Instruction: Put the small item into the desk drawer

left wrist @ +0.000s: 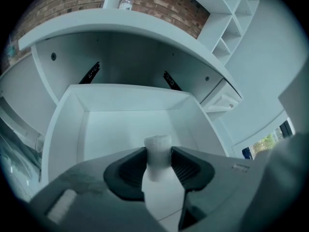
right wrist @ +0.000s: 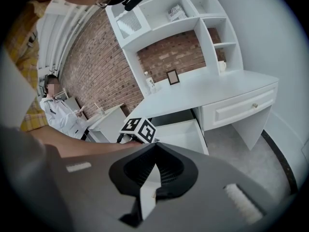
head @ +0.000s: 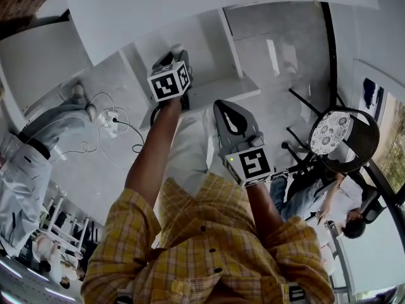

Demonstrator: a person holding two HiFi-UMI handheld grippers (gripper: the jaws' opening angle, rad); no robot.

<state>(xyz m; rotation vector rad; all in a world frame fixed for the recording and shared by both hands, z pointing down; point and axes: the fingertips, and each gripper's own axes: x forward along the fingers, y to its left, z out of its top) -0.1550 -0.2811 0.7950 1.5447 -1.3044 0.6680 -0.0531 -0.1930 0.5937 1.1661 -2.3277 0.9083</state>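
Fingers (left wrist: 126, 170) of the left gripper (head: 172, 59) are pinching the small item (left wrist: 158, 151), the arm stretching steeply down over the open drawer (left wrist: 63, 129); the right gripper (right wrist: 154, 149) is holding its fingers together.

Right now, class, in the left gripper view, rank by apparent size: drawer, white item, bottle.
1. drawer
2. white item, enlarged by nearness to the camera
3. bottle, far off

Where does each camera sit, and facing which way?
Head view: on the person's head, facing steeply down; shows both arms, shirt, left tool, right tool.
Left gripper view: on the left tool, facing into the open drawer; jaws clamp a white item.
Right gripper view: on the right tool, facing the desk; closed jaws, left arm.
Both gripper views share the drawer.
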